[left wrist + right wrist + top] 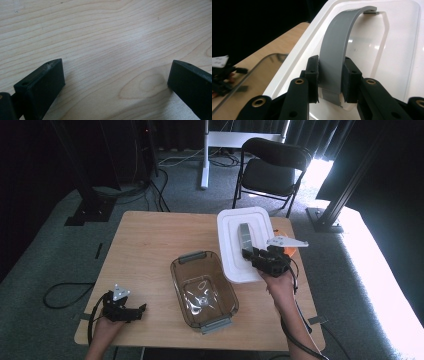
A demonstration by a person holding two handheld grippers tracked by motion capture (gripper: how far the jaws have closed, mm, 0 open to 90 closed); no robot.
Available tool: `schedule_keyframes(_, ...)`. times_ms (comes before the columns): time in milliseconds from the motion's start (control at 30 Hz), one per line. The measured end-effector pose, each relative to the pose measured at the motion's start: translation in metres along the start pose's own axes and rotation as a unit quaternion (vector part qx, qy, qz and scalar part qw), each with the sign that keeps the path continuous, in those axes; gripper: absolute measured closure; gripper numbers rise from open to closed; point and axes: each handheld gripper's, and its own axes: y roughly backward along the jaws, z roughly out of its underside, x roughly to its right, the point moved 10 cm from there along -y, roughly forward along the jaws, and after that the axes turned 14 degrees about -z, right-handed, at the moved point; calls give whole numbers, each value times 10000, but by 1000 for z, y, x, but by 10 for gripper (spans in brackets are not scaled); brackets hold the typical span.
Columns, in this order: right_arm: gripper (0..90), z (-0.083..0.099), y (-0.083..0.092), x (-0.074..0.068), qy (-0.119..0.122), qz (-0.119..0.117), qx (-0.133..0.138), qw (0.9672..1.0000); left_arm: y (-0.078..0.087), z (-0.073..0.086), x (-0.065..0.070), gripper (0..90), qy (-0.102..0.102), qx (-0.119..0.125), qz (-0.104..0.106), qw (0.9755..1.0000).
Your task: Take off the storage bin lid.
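Note:
A white plastic lid (230,237) with an arched grey handle (245,236) lies at the table's far right. My right gripper (251,255) is shut on the near end of that handle. In the right gripper view its pads (313,75) squeeze the grey handle (337,47) from both sides above the lid (397,50). A clear glass baking dish (202,290) with grey end grips stands empty at the table's middle, just left of the lid. My left gripper (142,309) rests at the near left corner, open, and nothing but bare wood (100,32) shows between its jaws.
The wooden table (145,240) has free room on its left half. Something orange (285,223) peeks out behind the lid's right edge. A black folding chair (272,167) and a white stand leg (205,155) are on the carpet beyond.

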Motion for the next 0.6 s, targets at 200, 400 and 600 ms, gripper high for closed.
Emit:
schedule_keyframes(200, 709, 0, -8, 24, -99, 156, -70, 9998, 0, 0, 0, 13, -5, -2, 0, 10000)
schedule_keyframes(400, 709, 10, -24, 44, -254, 173, -195, 9993, 0, 0, 0, 12, -6, -6, 6, 10000)
schedule_keyframes(600, 709, 21, -42, 64, -365, 226, -335, 9985, 0, 0, 0, 12, -6, -7, 5, 10000)
